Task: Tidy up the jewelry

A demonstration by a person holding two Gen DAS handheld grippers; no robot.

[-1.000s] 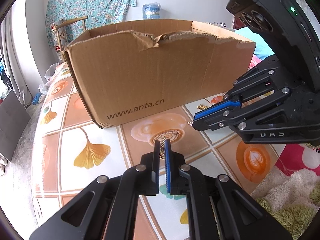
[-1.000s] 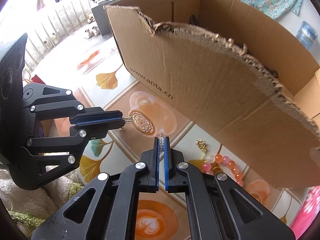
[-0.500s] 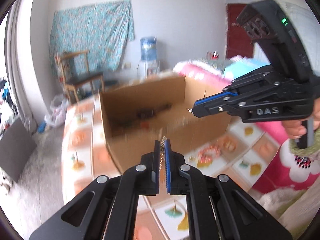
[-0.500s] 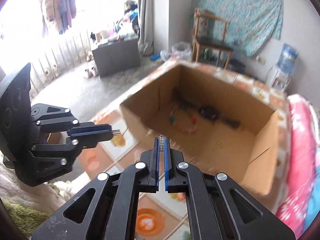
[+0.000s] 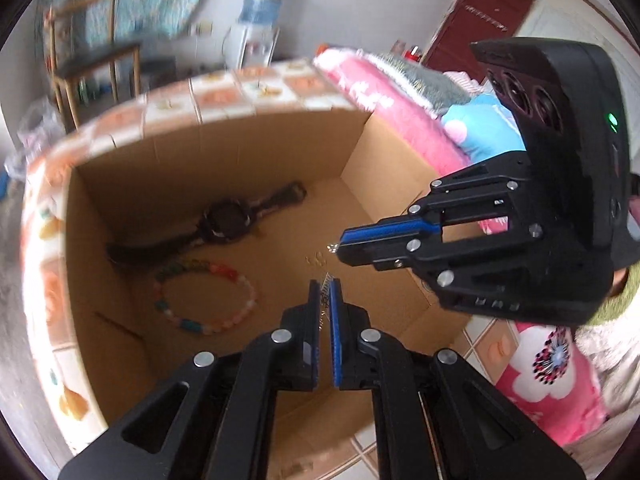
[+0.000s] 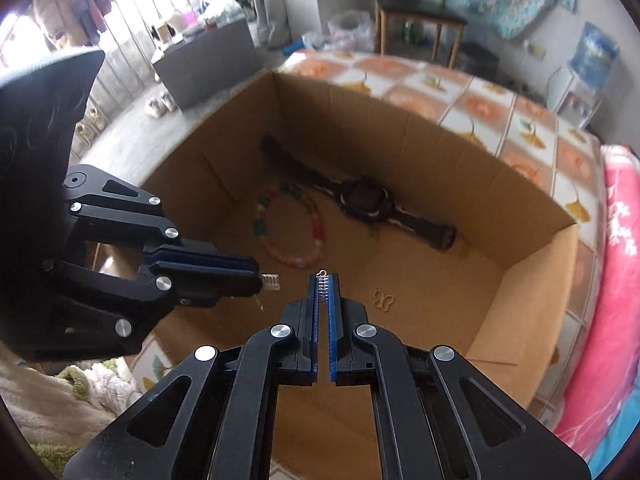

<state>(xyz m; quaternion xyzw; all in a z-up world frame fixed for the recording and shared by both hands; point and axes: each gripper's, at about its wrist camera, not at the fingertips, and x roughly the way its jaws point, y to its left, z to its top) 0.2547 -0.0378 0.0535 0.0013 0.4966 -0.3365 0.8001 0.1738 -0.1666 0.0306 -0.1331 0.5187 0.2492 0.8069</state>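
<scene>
Both grippers hang over an open cardboard box (image 5: 80, 272) (image 6: 400, 148). My left gripper (image 5: 325, 285) (image 6: 260, 280) is shut on a short silver chain piece (image 6: 270, 282), with a thin strand dangling under it. My right gripper (image 6: 323, 280) (image 5: 340, 246) is shut on a similar silver chain end (image 6: 322, 285) with a small ring on top. Whether the two are one chain I cannot tell. On the box floor lie a black watch (image 5: 228, 222) (image 6: 364, 200), a coloured bead bracelet (image 5: 208, 300) (image 6: 288, 226) and a small gold butterfly piece (image 6: 384, 300).
The box stands on a table with an orange and white leaf-patterned cloth (image 6: 472, 104). A pink blanket (image 5: 560, 380) (image 6: 620, 280) lies to the right. A wooden chair (image 6: 420, 12) and a water dispenser (image 5: 260, 4) stand behind. A person's hand in a fluffy sleeve holds the right gripper.
Both grippers have risen from the table in front of the box and moved over its open top, still shut on the chain. The box's inside has come into view.
</scene>
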